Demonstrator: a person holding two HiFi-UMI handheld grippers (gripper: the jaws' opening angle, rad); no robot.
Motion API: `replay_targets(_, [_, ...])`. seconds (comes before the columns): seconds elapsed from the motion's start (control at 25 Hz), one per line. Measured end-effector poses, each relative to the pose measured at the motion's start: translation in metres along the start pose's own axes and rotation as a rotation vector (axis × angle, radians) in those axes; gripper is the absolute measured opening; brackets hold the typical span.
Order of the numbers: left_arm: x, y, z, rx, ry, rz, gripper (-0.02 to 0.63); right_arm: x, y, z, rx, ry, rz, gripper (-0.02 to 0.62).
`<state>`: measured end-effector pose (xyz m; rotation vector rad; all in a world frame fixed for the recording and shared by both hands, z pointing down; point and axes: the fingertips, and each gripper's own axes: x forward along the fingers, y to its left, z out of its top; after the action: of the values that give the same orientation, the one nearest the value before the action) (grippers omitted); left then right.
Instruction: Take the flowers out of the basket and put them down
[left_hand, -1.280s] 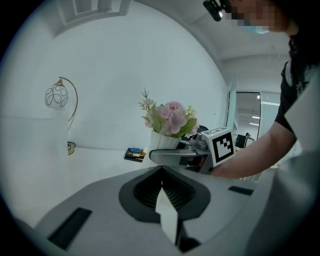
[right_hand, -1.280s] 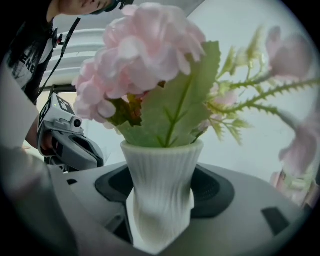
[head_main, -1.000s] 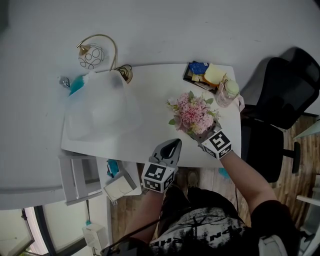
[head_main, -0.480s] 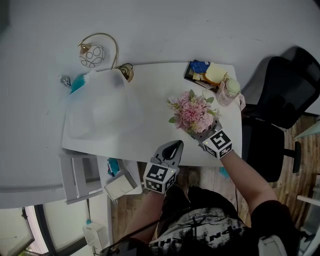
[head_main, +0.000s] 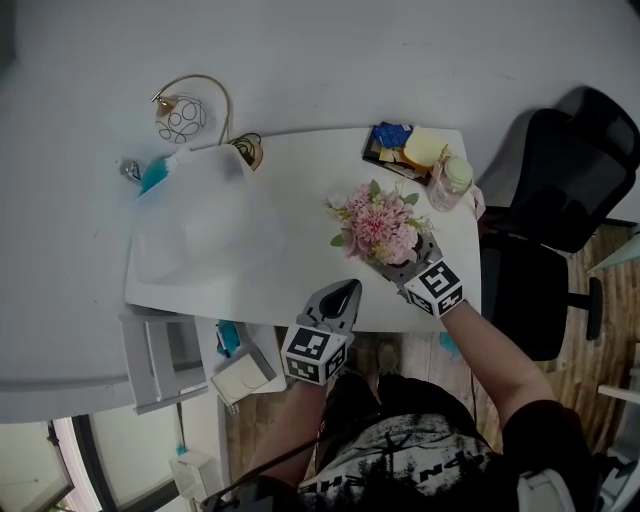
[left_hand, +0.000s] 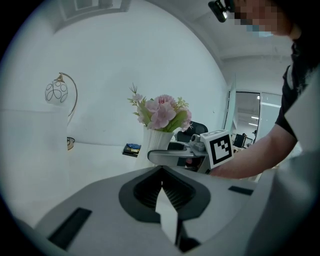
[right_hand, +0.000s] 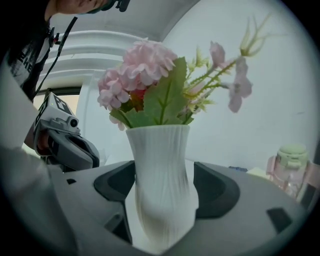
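Observation:
A bunch of pink flowers with green leaves stands in a white ribbed vase; no basket shows. My right gripper is shut on the vase, with a jaw against each side of its body. In the left gripper view the flowers and the right gripper are straight ahead. My left gripper is shut with nothing in it, over the table's near edge, to the left of the vase. Whether the vase rests on the white table cannot be told.
A gold arc lamp stands at the back left beside a large pale translucent bag. Books and a yellow object lie at the back right, next to a pink bottle. A black chair is at the right.
The vase with the flowers and my right gripper have shifted a little to the left. My left gripper has hardly moved.

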<state>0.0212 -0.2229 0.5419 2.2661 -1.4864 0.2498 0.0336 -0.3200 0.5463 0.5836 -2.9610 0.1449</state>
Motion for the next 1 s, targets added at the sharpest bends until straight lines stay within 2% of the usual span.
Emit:
replay_targets(0.48, [-0.007,-0.004,0.009,0.028,-0.017,-0.041,0.014,-0.031,0.0,-0.002,0.016,0.028,-0.059,0.347])
replay_targets(1.0, [-0.034,-0.017,0.016,0.088,-0.02,-0.156,0.014,-0.066,0.036,0.004,0.014,0.077,-0.157,0.342])
